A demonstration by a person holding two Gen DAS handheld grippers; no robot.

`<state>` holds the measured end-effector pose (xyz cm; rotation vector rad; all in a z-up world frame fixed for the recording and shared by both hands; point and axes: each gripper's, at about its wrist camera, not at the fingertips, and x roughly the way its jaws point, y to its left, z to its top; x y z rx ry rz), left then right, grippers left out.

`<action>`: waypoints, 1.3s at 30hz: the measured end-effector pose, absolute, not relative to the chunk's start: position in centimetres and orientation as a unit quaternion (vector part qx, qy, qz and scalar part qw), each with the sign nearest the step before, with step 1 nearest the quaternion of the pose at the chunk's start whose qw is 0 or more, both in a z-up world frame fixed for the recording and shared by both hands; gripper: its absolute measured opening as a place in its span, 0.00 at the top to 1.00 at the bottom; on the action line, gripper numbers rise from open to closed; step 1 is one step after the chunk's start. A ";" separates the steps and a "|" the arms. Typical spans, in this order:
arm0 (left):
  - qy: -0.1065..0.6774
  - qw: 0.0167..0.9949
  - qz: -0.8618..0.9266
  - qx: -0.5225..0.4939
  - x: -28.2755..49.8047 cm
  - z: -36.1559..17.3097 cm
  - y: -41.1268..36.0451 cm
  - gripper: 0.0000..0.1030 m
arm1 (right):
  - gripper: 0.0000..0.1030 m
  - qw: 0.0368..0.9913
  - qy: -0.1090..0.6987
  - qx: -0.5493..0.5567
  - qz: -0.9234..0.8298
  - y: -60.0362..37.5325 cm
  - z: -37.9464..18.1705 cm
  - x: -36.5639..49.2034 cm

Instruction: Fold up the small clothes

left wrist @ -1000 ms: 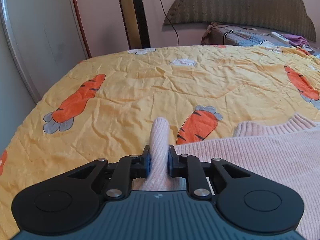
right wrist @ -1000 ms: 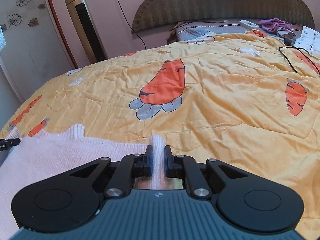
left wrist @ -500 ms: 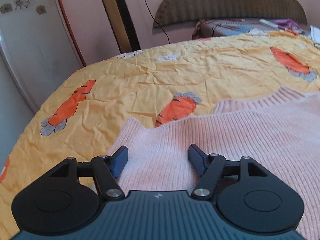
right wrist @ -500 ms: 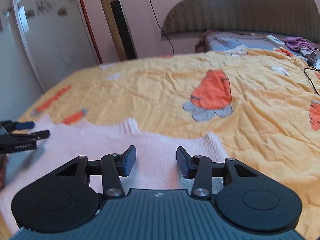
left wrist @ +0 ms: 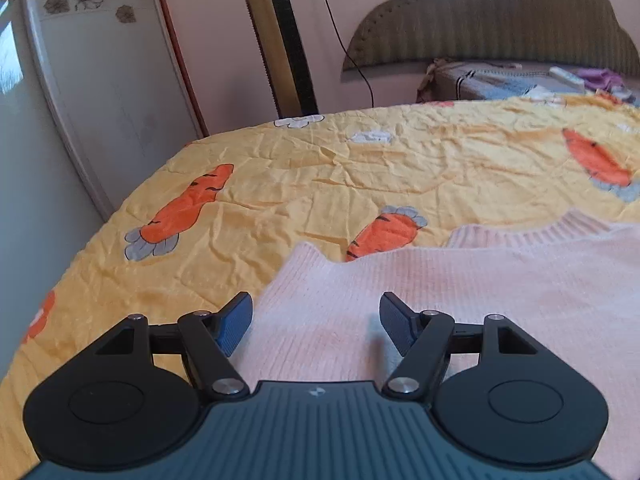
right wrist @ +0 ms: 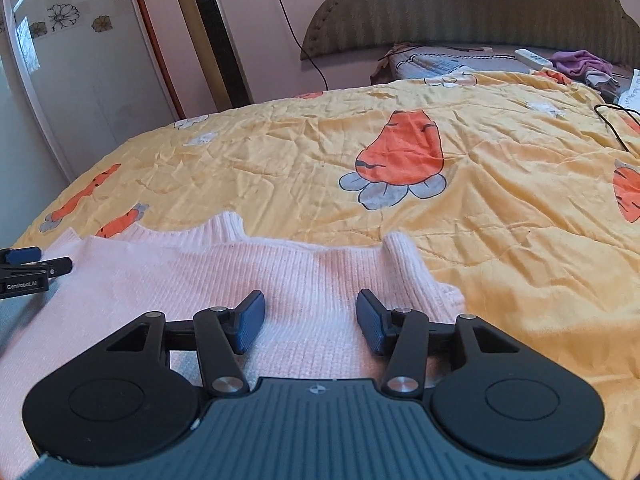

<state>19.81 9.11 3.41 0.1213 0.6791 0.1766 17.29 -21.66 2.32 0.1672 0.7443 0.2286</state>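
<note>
A pale pink knitted sweater (left wrist: 480, 288) lies flat on the yellow carrot-print bedspread (left wrist: 360, 168), its ribbed collar on the far side. My left gripper (left wrist: 316, 312) hovers over the sweater's left shoulder corner, open, with nothing between its blue pads. In the right wrist view the sweater (right wrist: 180, 272) spreads to the left. My right gripper (right wrist: 310, 308) stands open just above the sweater's right shoulder corner, holding nothing. The left gripper (right wrist: 44, 260) shows at the left edge of that view.
A gold tower fan (right wrist: 212, 40) stands beyond the bed's far left edge, beside a white door (left wrist: 100, 80). At the headboard end lie a purple cloth (right wrist: 580, 62) and a white power strip (right wrist: 532, 58). A black cable (right wrist: 612, 128) crosses the bedspread (right wrist: 480, 240) at far right.
Both grippers were shut on pinched folds of the sweater's shoulders. They have let go, opened and drawn back, and the sweater now lies flat.
</note>
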 end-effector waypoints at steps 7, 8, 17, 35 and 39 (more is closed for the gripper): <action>0.367 0.928 0.020 0.052 16.4 1.2 7.4 0.29 | 0.47 0.924 0.355 0.093 0.107 -22.0 2.4 16.9; 0.349 0.936 0.021 0.044 16.1 0.6 7.7 0.26 | 0.47 0.924 0.355 0.093 0.107 -22.0 2.4 16.9; 0.304 0.951 0.029 0.043 15.0 -0.7 7.6 0.21 | 0.45 0.928 0.354 0.072 0.095 -21.3 2.5 16.7; 0.309 0.951 0.015 0.020 15.7 -0.8 8.6 0.17 | 0.09 0.916 0.361 0.040 0.173 -15.1 2.5 16.2; 0.278 0.960 0.044 0.006 12.8 0.6 9.1 0.18 | 0.08 0.921 0.351 0.010 0.167 -14.0 2.4 15.0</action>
